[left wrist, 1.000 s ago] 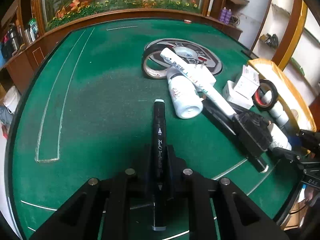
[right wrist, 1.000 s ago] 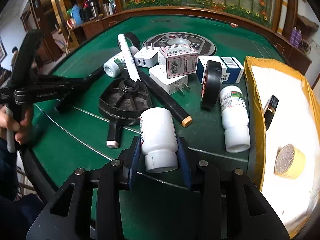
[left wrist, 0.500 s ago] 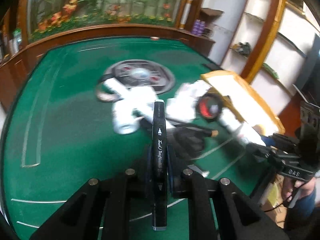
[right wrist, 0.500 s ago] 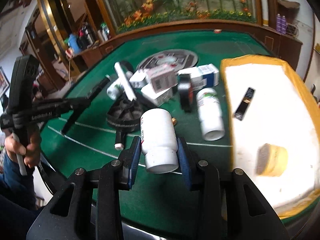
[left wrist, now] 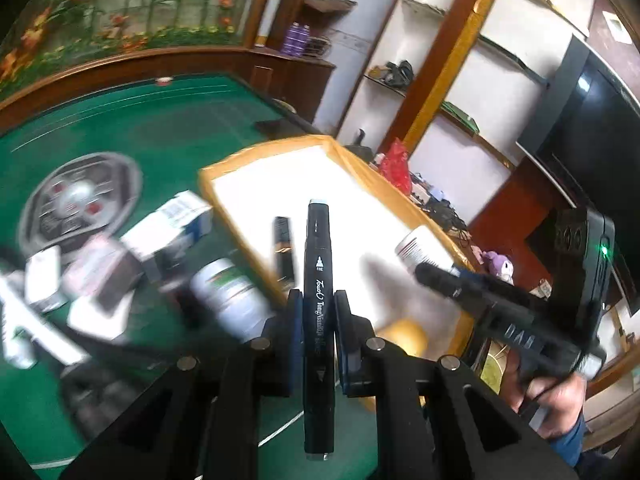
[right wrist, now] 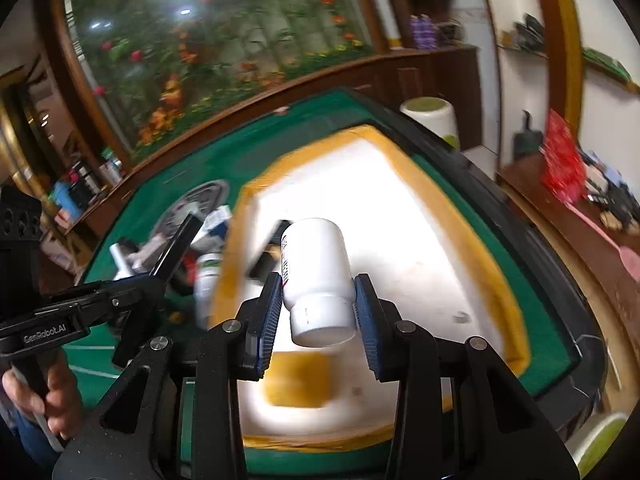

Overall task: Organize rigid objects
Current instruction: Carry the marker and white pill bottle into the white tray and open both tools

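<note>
My left gripper (left wrist: 317, 312) is shut on a black marker pen (left wrist: 318, 276), which stands lengthwise between the pads and hangs over the near edge of the white tray with a yellow rim (left wrist: 260, 240). My right gripper (right wrist: 316, 304) is shut on a white pill bottle (right wrist: 316, 264), cap toward the camera, held above the same tray (right wrist: 496, 248). The right gripper (left wrist: 444, 280) with the bottle's end also shows at the right of the left wrist view. The left gripper (right wrist: 176, 248) appears at the left of the right wrist view.
In the tray lie a yellow tape roll (right wrist: 298, 378) and a small black stick (left wrist: 284, 252). On the green table (left wrist: 160, 128) left of the tray sits a blurred pile: a white bottle (left wrist: 230, 296), boxes (left wrist: 176, 220), a round grey plate (left wrist: 76, 204). Shelves and a dark screen (left wrist: 592, 128) stand beyond.
Both grippers have swung right from over the pile to over the tray, each still carrying its object. The right gripper has rolled, so the tray now looks tilted.
</note>
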Available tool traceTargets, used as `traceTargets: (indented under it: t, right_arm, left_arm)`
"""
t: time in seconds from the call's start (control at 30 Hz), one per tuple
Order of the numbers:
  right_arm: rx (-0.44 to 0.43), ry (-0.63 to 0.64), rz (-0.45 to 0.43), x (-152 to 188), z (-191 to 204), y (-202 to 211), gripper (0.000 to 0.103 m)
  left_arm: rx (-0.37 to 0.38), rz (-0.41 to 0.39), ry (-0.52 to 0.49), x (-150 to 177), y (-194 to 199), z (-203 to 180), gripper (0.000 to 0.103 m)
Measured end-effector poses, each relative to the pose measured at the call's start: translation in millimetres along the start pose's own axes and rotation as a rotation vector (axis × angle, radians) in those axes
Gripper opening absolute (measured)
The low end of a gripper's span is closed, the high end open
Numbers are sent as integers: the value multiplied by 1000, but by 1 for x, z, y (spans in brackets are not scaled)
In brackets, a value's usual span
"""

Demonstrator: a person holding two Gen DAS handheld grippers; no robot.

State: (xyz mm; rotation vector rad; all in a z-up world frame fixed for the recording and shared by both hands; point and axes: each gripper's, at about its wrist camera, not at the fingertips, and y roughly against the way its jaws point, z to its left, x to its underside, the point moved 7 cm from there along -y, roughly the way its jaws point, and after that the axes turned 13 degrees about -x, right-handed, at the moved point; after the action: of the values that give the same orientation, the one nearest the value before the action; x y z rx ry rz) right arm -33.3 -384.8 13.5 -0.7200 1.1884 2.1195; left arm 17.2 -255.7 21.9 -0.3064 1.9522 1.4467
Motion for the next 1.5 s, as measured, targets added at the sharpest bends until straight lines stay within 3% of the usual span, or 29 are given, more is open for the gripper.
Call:
traceTargets:
  t: [0.2, 0.43, 0.8, 1.1, 1.5]
  right_arm:
    - [36, -55, 15, 3, -28, -9, 36]
    - [89, -7, 60, 4, -28, -21, 36]
    - [139, 25, 132, 9, -33, -34, 36]
    - [159, 26, 98, 10, -28, -18, 37]
    - [111, 25, 56, 7, -4, 1, 37]
  left_arm:
    - [26, 64, 10, -4, -39, -29, 14]
    - [6, 104, 6, 4, -59, -33, 14]
    - [-5, 67, -30, 1, -64, -42, 16]
    - [9, 64, -27, 4, -62, -43, 17]
    - [-7, 21, -10, 9, -43, -33, 17]
